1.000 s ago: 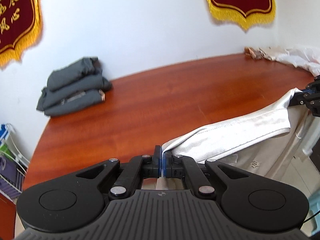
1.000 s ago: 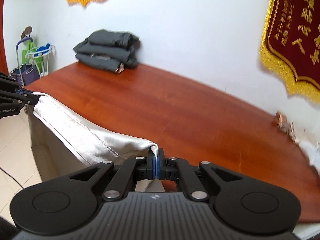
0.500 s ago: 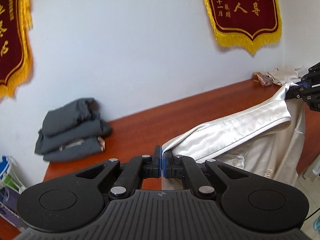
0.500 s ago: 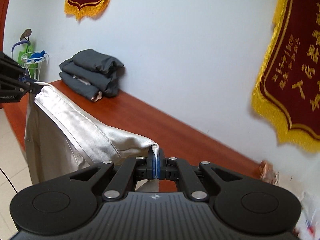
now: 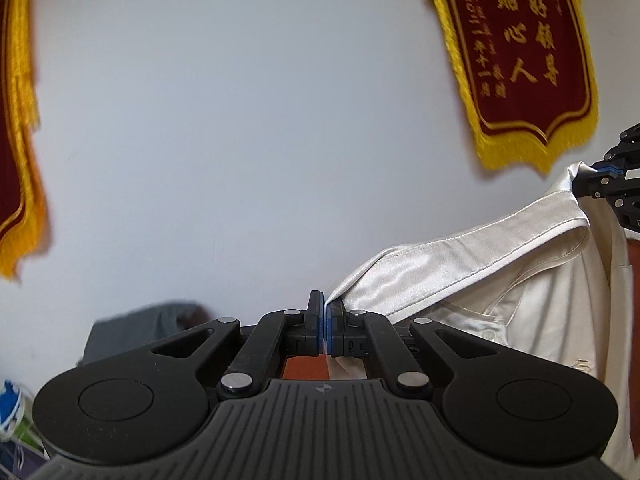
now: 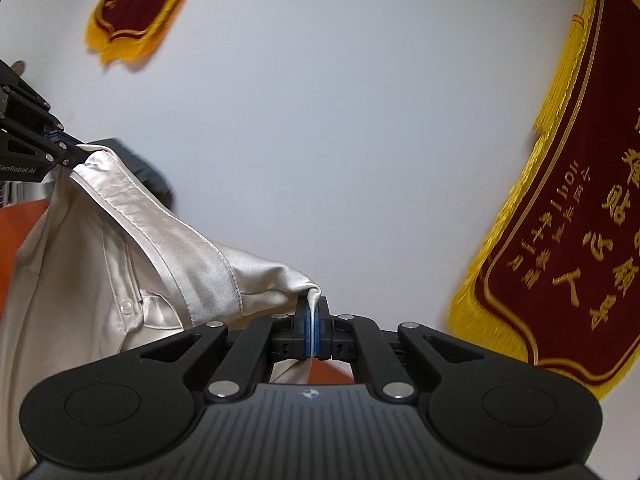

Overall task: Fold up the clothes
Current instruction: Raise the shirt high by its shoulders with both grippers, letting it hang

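1. Left hand-held gripper point(image 5: 323, 320): jaws clamped tight on one end of the cream shirt point(image 5: 472, 264), fabric pinched between the blue pads.
2. Right hand-held gripper point(image 6: 311, 326): same state, jaws closed on the other end of the cream shirt point(image 6: 132, 256), a small peak of cloth sticking up above the pads.
3. Cross-check: left wrist view shows the right hand-held gripper point(image 5: 604, 172) at the right edge, pinching the far end of the band; right wrist view shows the left hand-held gripper point(image 6: 64, 150) at the left edge doing likewise.
4. Shirt position: lifted in the air, stretched between the two grippers. The stitched satin band runs fairly taut from one grip to the other; the body of the garment hangs below it. A button point(image 6: 127, 305) and placket show in the right wrist view.
5. Red-brown surface point(image 6: 18, 232): only slivers visible, behind and below the hanging cloth; shirt hem not in view, so contact with it cannot be told.
6. Background: white wall point(image 5: 240, 140), maroon banners with gold fringe and gold characters point(image 5: 516, 52) point(image 6: 576, 256). A second banner edge point(image 5: 16, 128) at the left of the left wrist view.
7. Dark grey clothes pile point(image 5: 148, 324) sits low against the wall, partly hidden by the gripper body, blurred.
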Available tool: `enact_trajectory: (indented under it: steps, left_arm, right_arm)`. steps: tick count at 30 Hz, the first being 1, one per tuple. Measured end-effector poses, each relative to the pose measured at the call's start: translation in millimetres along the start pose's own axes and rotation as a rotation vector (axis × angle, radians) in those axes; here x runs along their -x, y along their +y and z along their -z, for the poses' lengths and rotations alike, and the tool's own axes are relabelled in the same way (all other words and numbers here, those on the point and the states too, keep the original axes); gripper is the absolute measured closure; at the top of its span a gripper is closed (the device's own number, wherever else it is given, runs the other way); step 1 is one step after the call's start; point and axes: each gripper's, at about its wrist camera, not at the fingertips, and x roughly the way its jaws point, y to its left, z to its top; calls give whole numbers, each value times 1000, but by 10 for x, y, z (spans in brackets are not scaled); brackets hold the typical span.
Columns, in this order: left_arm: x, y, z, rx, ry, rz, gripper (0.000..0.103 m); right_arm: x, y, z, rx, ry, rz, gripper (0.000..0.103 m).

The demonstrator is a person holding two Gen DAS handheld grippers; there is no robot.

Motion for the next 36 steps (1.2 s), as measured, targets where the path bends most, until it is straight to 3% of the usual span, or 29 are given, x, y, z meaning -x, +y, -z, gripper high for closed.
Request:
enact_trajectory:
  steps: [4, 7, 11, 17, 20, 26, 36]
  left_arm:
    - [-682, 126, -276, -23, 9, 6, 101]
    - [-1252, 155, -296, -26, 50, 17, 101]
    - [-2067, 142, -89, -30, 139, 43, 101]
    - [-2979, 74, 335, -41, 267, 81, 101]
    - [-3398, 34, 587, -40, 334, 97, 101]
    - [-3960, 39, 1073, -50, 439, 109, 101]
    - [-4684, 85, 1670, 0, 564, 130, 100]
  right_arm:
    - [-745, -218, -255, -5, 27, 24, 101]
    - [-1311, -311, -329, -9, 62, 27, 101]
    - [-2006, -330, -259, -13, 125, 12, 101]
    - [-3223, -248, 22, -10, 262, -49, 101]
    - [-3608, -195, 151, -16, 306, -76, 101]
    - [-4586, -27, 466, -18, 411, -149, 101]
    - [-5608, 83, 713, -11, 495, -216, 101]
